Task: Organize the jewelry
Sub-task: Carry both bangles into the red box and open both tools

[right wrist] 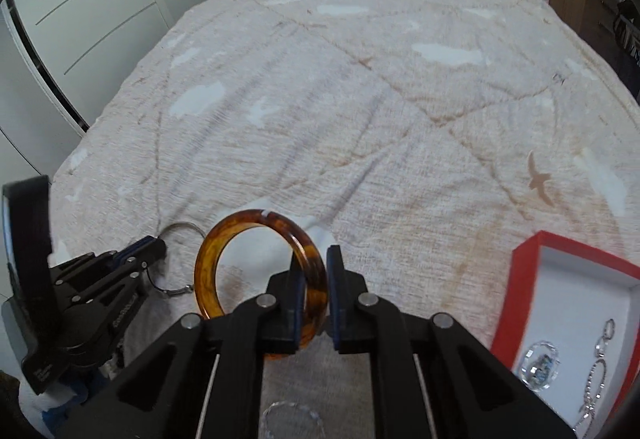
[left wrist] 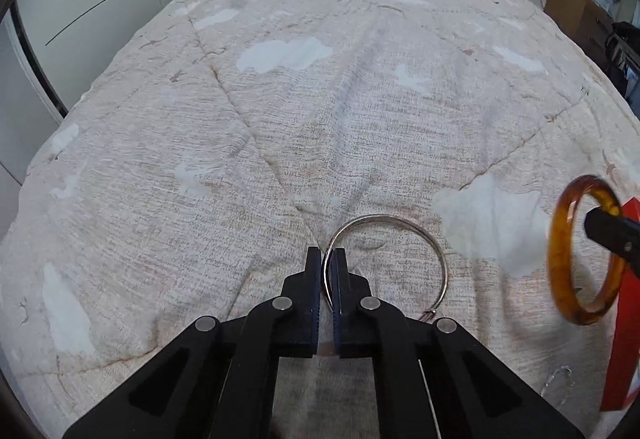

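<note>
Left gripper: clamped on thin silver bangle, lower centre.
Right gripper: clamped on amber bangle.
Risk: thin wire may slip sideways; red box lies lower right.

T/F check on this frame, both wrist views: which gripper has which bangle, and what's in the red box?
1. The left gripper is shut on the silver bangle. True.
2. The right gripper holds a silver chain. False: it is shut on the amber bangle.
3. The red box is empty. False: a clear crystal piece and a chain lie in it.
4. The amber bangle lies flat on the bedspread. False: it stands upright in the grip.
5. The red box sits right of the right gripper. True.
</note>
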Tool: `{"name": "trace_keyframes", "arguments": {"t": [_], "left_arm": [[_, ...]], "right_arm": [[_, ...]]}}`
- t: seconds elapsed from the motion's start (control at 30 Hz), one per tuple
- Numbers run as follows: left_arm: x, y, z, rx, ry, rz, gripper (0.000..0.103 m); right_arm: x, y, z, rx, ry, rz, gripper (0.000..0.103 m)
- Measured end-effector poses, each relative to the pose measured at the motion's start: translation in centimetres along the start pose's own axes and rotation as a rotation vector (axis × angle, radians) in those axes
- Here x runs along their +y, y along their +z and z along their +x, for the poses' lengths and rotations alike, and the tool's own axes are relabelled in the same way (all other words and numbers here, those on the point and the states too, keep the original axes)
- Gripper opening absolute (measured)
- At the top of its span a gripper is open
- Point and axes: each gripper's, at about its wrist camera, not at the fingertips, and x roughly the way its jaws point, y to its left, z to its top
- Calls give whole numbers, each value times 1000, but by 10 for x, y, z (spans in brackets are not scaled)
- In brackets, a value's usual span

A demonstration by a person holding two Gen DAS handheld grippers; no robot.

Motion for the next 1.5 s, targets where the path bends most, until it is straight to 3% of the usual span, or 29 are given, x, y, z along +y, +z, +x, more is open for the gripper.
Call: {"name": "trace_keyframes", "arguments": {"t": [0.4, 0.93, 1.23, 1.5], "left_arm": [[-9, -2, -53, -62, 28, 43, 4], [-52, 0, -120, -152, 39, 104, 4], [-129, 4, -155, -197, -84, 180, 4], [-213, -2, -161, -184, -228, 272, 4]], "right_arm": [[-21, -16, -89, -105, -23, 36, 9], [-96, -50, -168, -161, -124, 107, 9], [-149, -62, -197, -172, -186, 139, 9], [-203, -78, -187, -126, -229, 180, 10]]}}
